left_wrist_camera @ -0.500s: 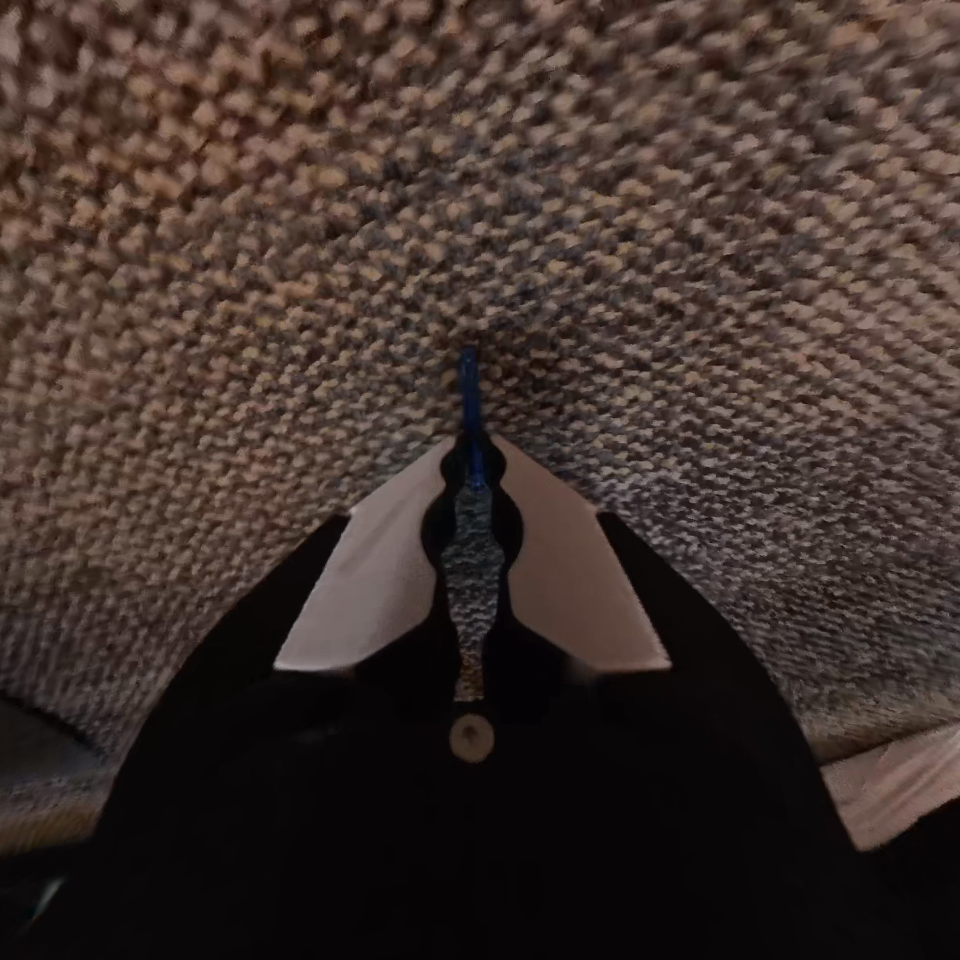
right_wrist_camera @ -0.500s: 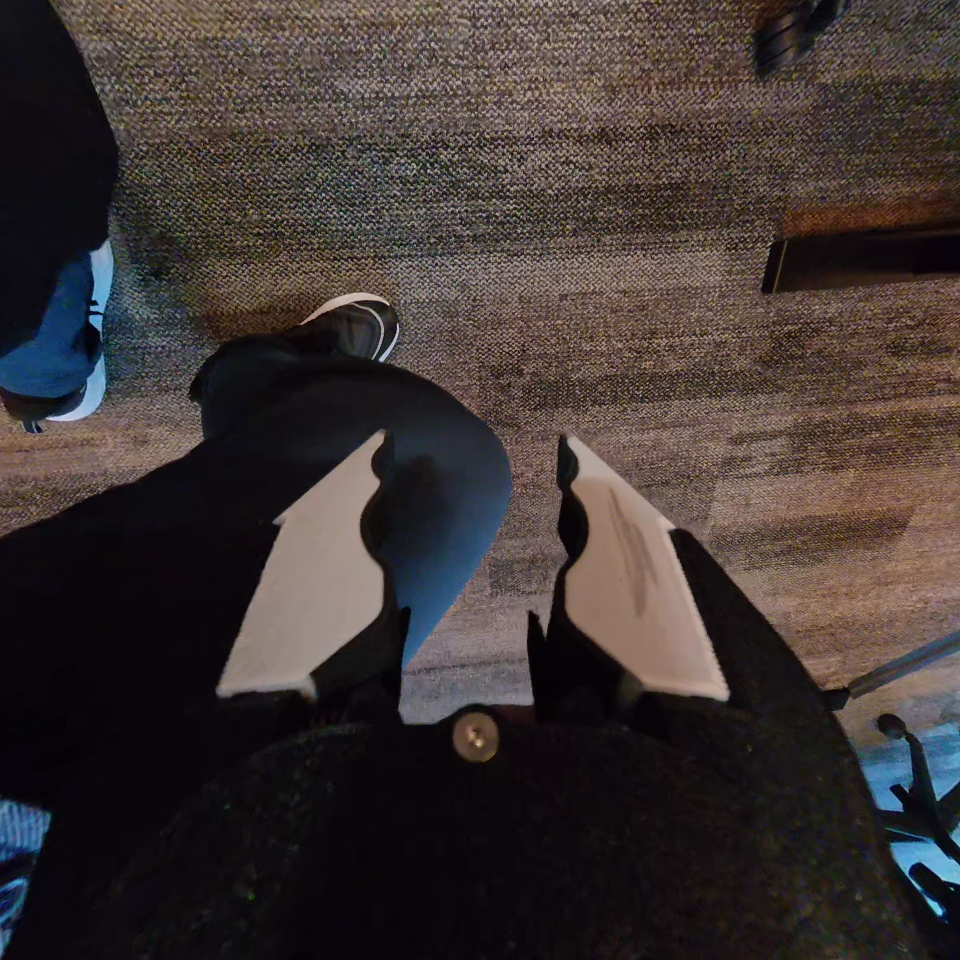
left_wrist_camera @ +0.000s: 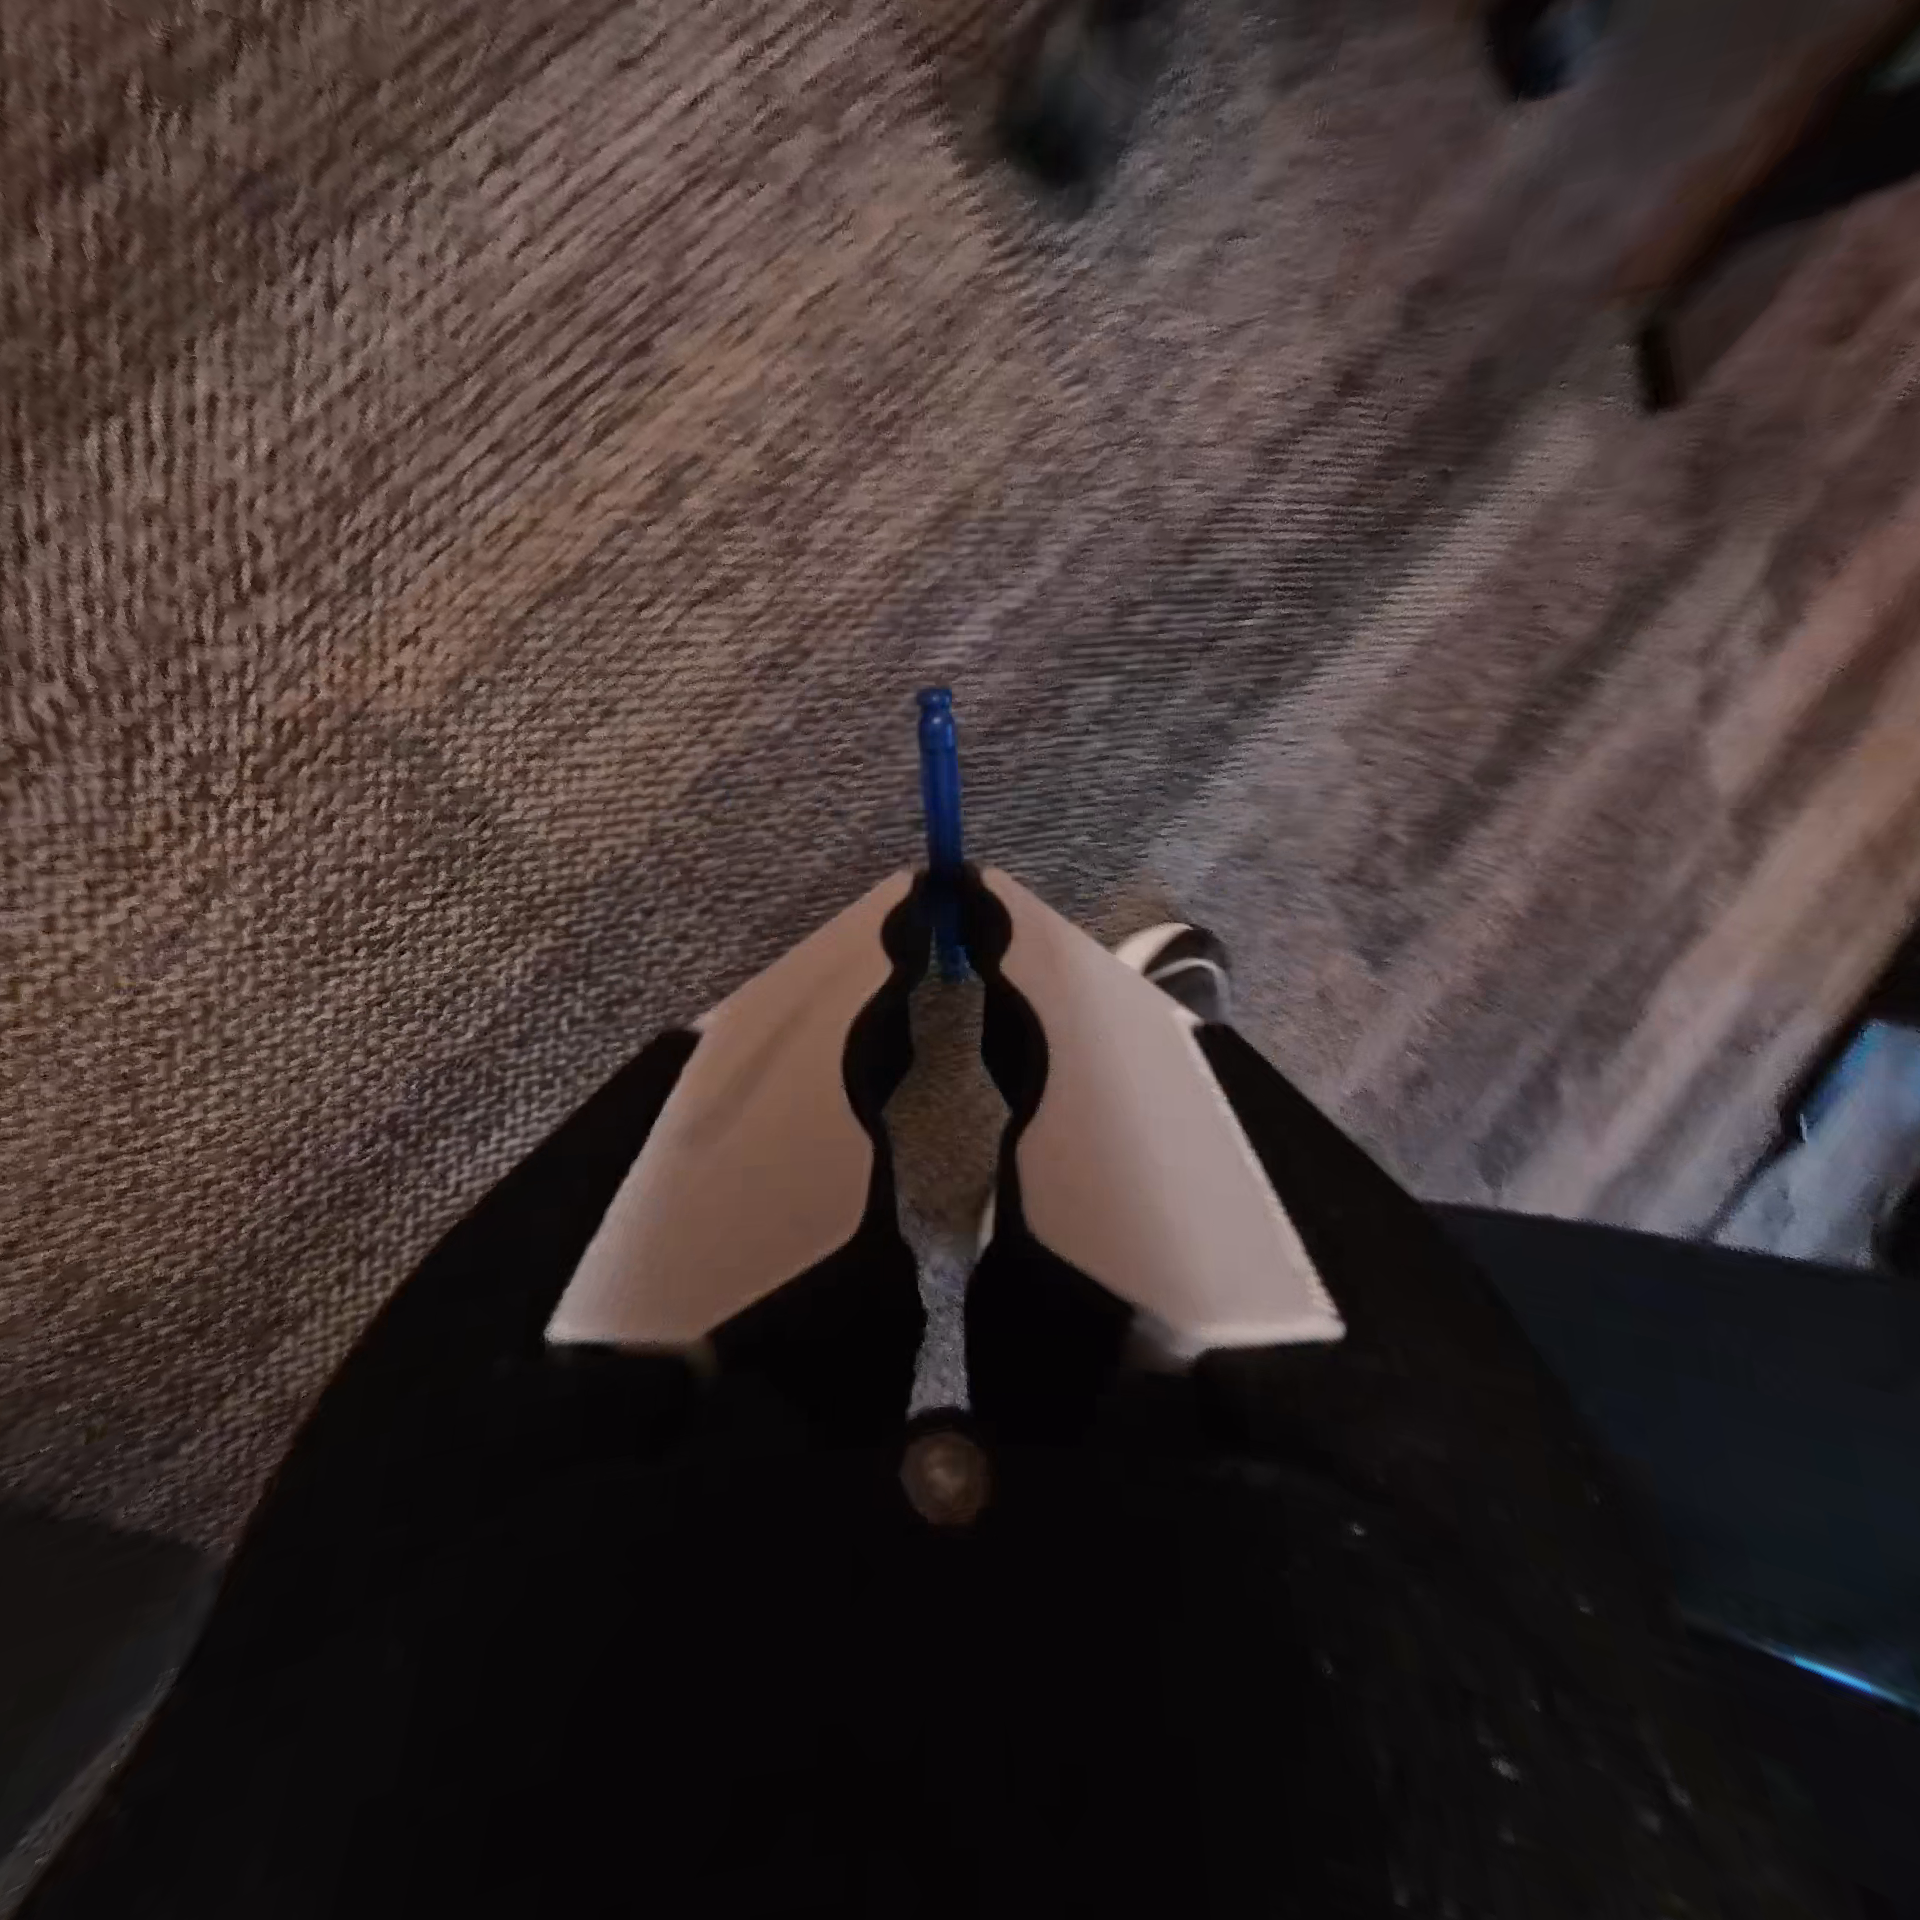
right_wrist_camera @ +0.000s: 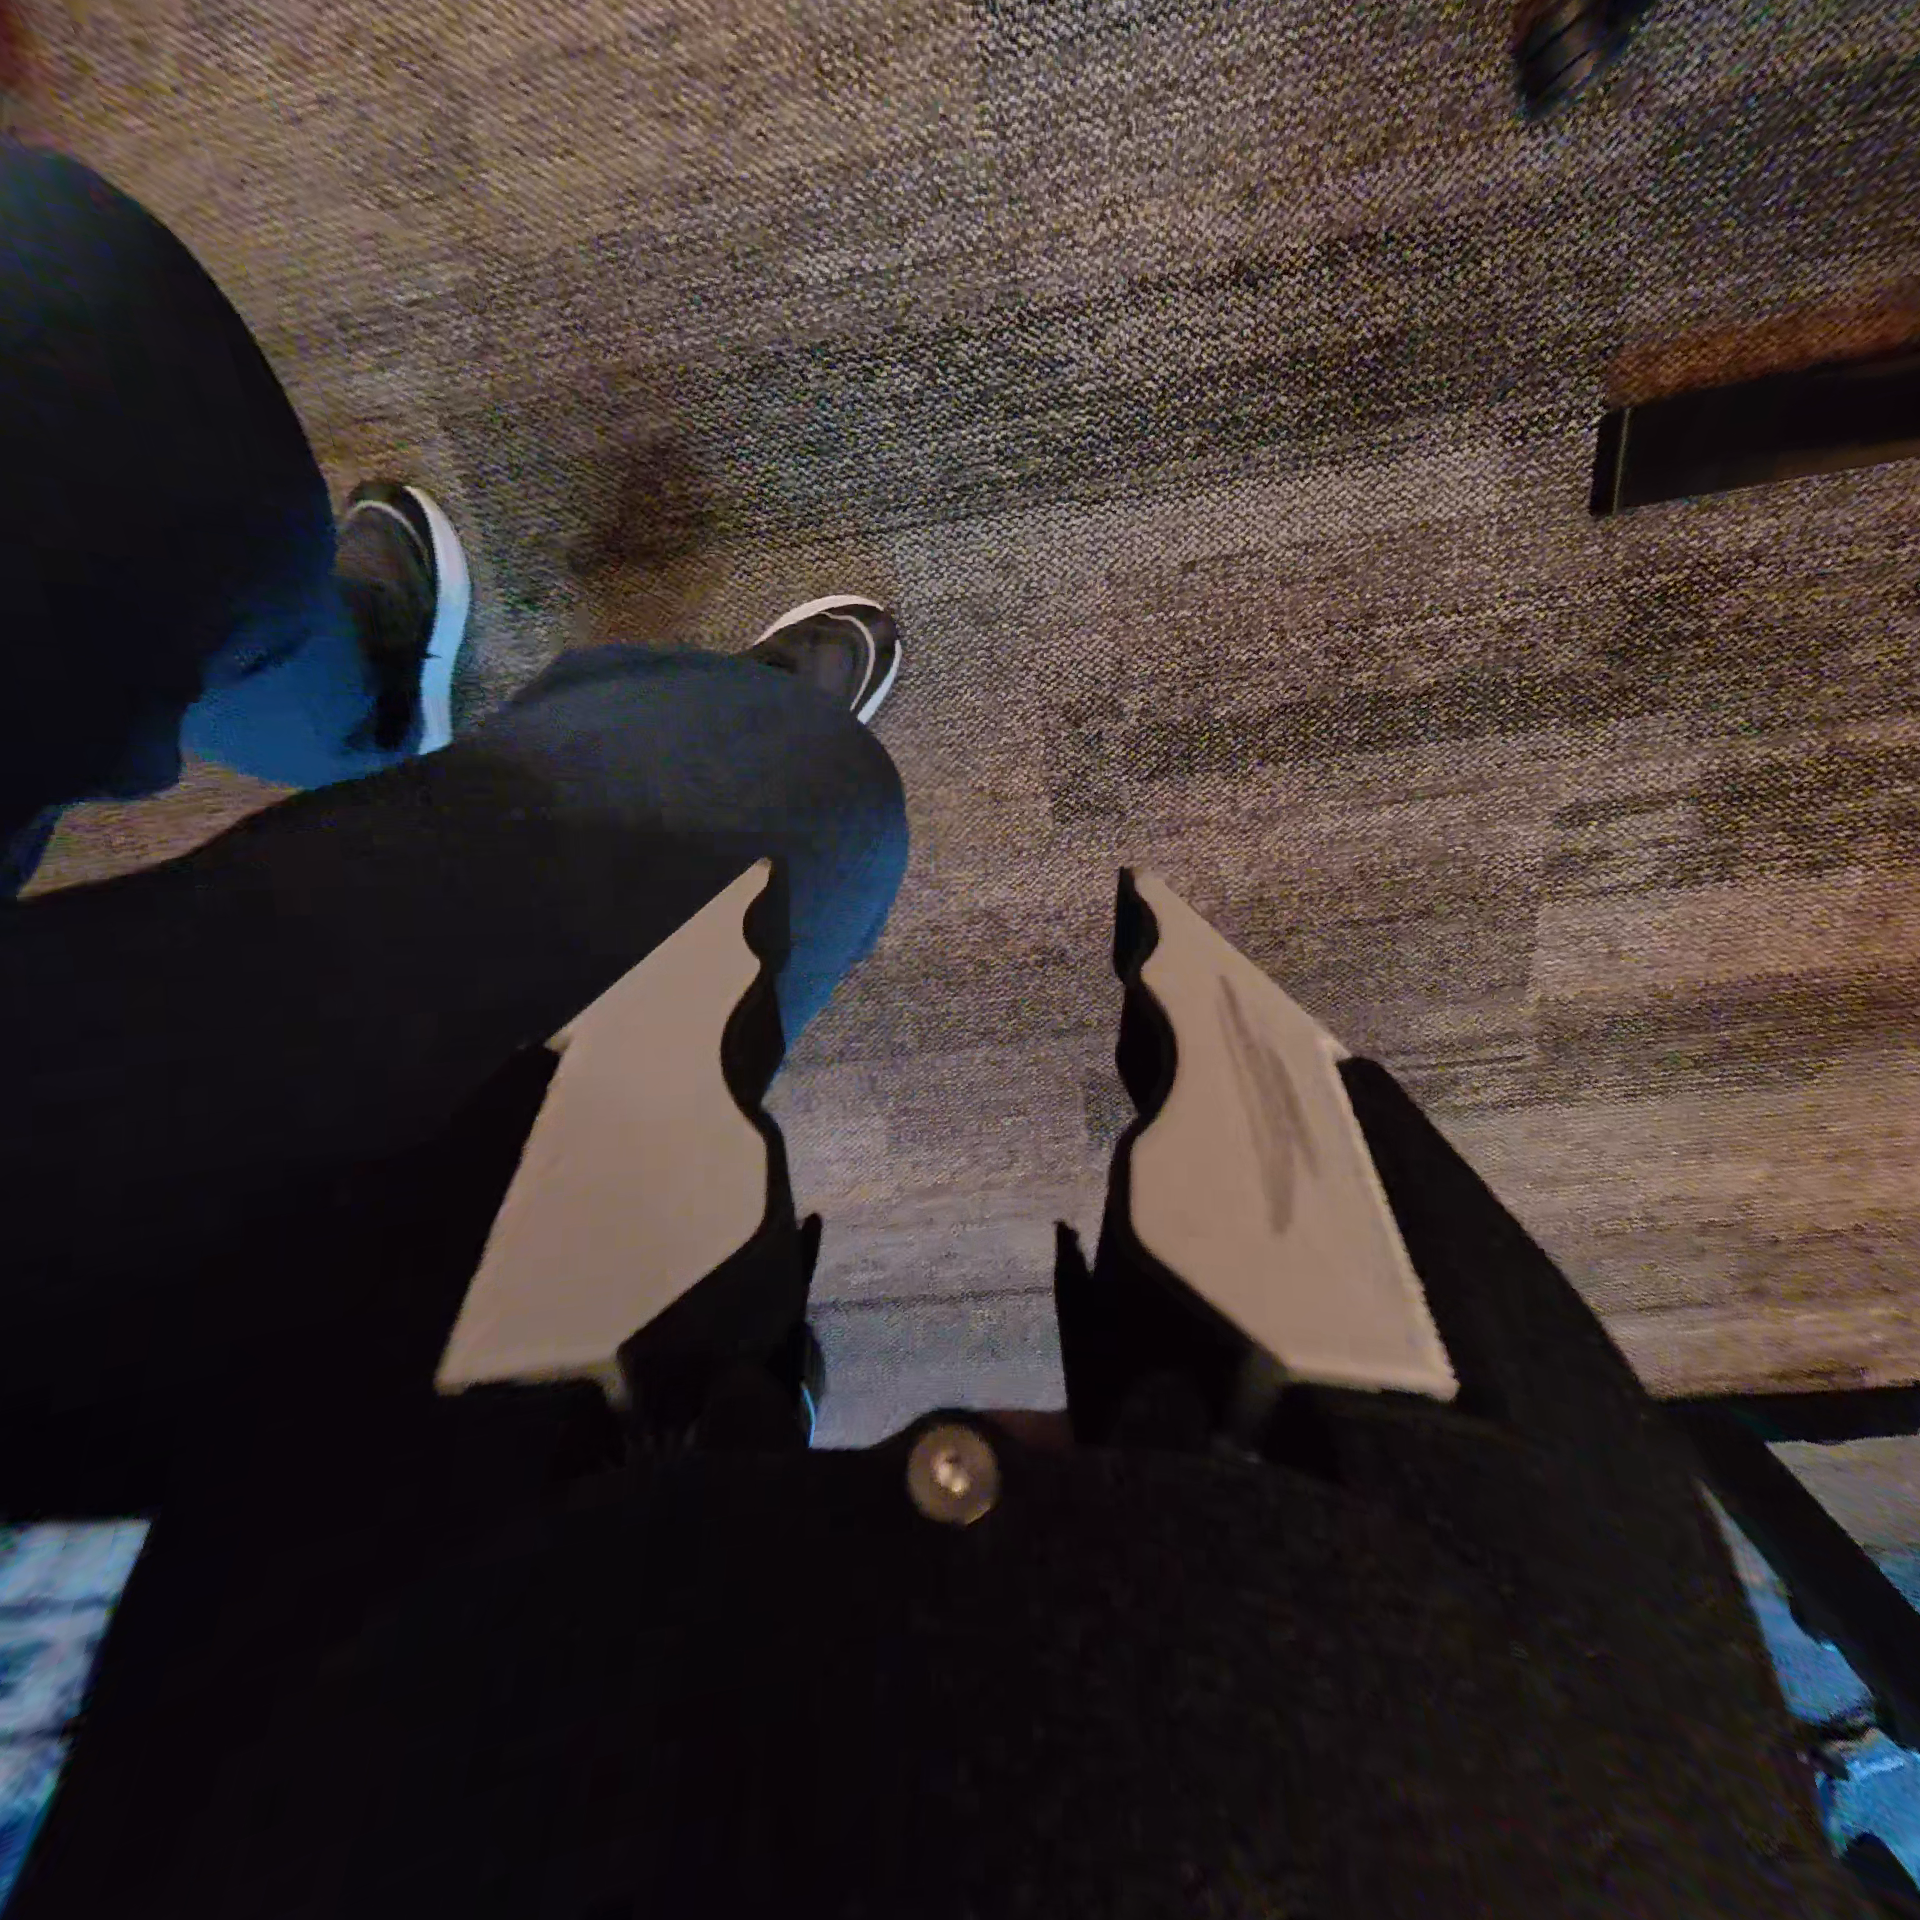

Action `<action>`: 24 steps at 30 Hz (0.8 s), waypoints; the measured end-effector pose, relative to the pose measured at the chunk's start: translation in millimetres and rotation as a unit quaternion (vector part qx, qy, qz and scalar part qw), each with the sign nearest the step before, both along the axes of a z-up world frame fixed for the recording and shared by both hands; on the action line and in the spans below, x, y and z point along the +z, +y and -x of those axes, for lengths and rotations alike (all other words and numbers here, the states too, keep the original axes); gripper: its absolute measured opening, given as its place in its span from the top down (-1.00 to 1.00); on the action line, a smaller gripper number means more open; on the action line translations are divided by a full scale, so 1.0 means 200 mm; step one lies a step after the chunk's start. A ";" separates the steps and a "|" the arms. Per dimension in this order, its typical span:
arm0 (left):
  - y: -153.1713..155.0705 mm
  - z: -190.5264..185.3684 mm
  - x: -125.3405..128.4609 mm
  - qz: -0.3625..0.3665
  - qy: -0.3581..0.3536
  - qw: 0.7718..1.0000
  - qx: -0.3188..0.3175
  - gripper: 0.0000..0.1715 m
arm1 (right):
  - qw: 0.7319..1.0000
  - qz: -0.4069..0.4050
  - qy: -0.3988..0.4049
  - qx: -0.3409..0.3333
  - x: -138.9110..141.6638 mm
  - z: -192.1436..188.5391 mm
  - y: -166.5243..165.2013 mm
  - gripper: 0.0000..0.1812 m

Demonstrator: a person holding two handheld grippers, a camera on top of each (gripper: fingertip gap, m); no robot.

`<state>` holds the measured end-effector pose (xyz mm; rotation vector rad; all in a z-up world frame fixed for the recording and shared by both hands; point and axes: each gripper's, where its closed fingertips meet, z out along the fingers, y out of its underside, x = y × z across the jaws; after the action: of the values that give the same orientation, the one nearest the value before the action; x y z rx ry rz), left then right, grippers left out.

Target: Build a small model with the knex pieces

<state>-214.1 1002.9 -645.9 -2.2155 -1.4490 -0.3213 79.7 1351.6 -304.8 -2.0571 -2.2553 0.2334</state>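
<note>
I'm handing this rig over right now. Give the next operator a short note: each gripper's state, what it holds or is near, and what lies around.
Left gripper: shut on a thin blue plastic stick, pinched at the fingertips, most of its length jutting forward above the grey-brown woven carpet, clear of it.
Right gripper: open, holding nothing, over the same carpet.
Nearby: a person's dark-trousered leg behind its left finger, black-and-white sneakers beyond, a black flat bar on the floor at far right.

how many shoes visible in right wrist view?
2. One shoe at left, beside the dark trouser leg; the other shoe at that leg's far end. Both partly hidden, on carpet.
</note>
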 end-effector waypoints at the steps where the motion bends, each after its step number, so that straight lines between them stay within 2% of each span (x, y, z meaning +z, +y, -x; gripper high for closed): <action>1: 0.04 -0.01 0.19 -0.012 0.004 1.000 -0.006 0.96 | 1.000 0.007 0.000 0.000 0.05 -0.01 0.00 0.31; 3: 0.10 -0.01 0.56 -0.029 0.019 0.999 -0.020 0.96 | 1.000 0.019 0.011 0.007 0.18 0.00 0.00 0.31; 7: 0.17 -0.05 1.27 -0.048 0.067 0.994 -0.074 0.96 | 0.996 0.043 0.060 0.050 0.44 0.13 -0.06 0.31; 11: 0.17 -0.08 1.87 -0.097 0.114 0.987 -0.049 0.97 | 0.988 0.045 0.118 0.083 0.68 0.31 -0.10 0.31; 14: 0.16 -0.15 2.19 -0.135 0.143 0.979 -0.049 0.96 | 0.983 0.020 0.155 0.095 0.85 0.41 -0.12 0.31; 17: 0.11 -0.21 2.46 -0.170 0.183 0.968 -0.033 0.96 | 0.979 0.014 0.179 0.099 1.00 0.44 -0.21 0.32; 20: 0.00 -0.32 2.71 -0.193 0.225 0.955 -0.007 0.96 | 0.972 0.050 0.192 0.127 1.13 0.45 -0.41 0.32; 24: -0.22 -0.60 2.97 -0.209 0.259 0.942 0.042 0.96 | 0.945 0.068 0.213 0.238 1.26 0.56 -0.71 0.32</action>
<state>-93.3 957.9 -51.7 -1.7157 -1.0644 -0.0038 -32.5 1208.7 -53.5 -1.2941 -2.4450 0.7985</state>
